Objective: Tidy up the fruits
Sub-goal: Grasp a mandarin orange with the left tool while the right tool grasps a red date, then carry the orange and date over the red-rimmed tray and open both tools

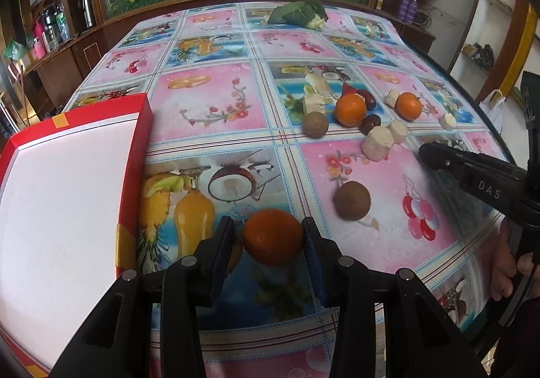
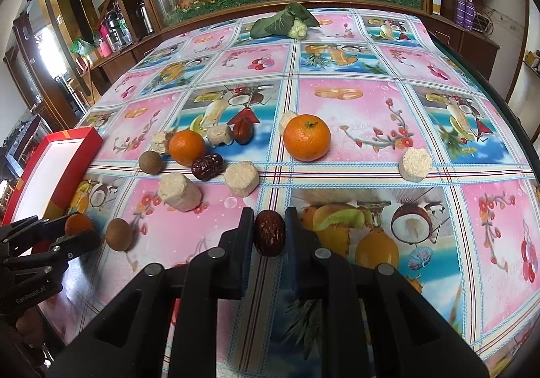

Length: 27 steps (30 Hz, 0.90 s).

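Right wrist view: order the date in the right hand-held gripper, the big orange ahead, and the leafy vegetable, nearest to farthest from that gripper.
1. Date, between the right hand-held gripper's fingers.
2. Big orange, mid-table, slightly right.
3. Leafy vegetable, far table edge.

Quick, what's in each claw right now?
Left gripper: shut on an orange.
Right gripper: shut on a red date.
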Available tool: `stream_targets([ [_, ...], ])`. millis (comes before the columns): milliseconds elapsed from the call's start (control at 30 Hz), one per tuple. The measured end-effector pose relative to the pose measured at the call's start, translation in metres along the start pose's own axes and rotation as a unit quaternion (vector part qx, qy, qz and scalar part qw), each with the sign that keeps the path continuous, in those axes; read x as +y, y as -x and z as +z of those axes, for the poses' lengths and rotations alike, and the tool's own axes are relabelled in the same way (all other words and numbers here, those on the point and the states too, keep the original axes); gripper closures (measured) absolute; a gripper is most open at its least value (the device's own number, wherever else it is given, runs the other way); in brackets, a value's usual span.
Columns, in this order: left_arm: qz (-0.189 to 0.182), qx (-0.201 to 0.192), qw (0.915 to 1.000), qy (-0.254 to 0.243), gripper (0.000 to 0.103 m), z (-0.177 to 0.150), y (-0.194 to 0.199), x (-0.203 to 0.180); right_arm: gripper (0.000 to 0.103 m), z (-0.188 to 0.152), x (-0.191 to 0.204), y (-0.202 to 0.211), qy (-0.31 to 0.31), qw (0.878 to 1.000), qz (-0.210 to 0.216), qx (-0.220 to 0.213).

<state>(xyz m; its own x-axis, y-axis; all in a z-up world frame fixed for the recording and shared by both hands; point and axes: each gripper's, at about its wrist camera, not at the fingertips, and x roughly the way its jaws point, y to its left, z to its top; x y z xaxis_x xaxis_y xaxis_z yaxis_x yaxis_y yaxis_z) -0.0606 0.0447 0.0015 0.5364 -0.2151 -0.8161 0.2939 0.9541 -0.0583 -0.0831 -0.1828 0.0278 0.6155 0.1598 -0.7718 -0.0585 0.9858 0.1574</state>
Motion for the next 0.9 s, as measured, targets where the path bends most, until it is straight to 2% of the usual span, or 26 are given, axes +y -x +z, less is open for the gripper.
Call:
stream_targets([
  [67,-0.003,-0.004,1.0000,-0.003,0.071,0.000,0.000,-0.001,0.083,0.000,0.000,-0.001,0.001,1.000,-0.001,0.001],
  [300,-0.004,-0.023,0.9997,-0.013,0.071,-0.002,0.013,-0.005,0.083,0.001,-0.001,0.000,-0.001,1.000,-0.003,-0.004],
  [500,0.003,-0.072,0.9973,-0.012,0.071,-0.005,0.058,0.007,0.083,0.002,0.004,0.012,-0.009,0.999,-0.002,-0.034],
  [600,0.018,-0.095,0.9953,0.002,0.071,-0.010,0.082,0.026,0.083,0.001,0.023,0.020,-0.020,0.998,0.036,-0.044],
  [667,0.037,-0.107,0.9935,0.012,0.071,-0.014,0.094,0.042,0.083,0.000,0.049,0.022,-0.009,0.997,0.067,-0.047],
  [900,0.120,-0.121,0.9836,0.061,0.071,-0.035,0.115,0.103,0.082,0.003,0.174,0.023,0.084,0.979,0.183,-0.022],
])
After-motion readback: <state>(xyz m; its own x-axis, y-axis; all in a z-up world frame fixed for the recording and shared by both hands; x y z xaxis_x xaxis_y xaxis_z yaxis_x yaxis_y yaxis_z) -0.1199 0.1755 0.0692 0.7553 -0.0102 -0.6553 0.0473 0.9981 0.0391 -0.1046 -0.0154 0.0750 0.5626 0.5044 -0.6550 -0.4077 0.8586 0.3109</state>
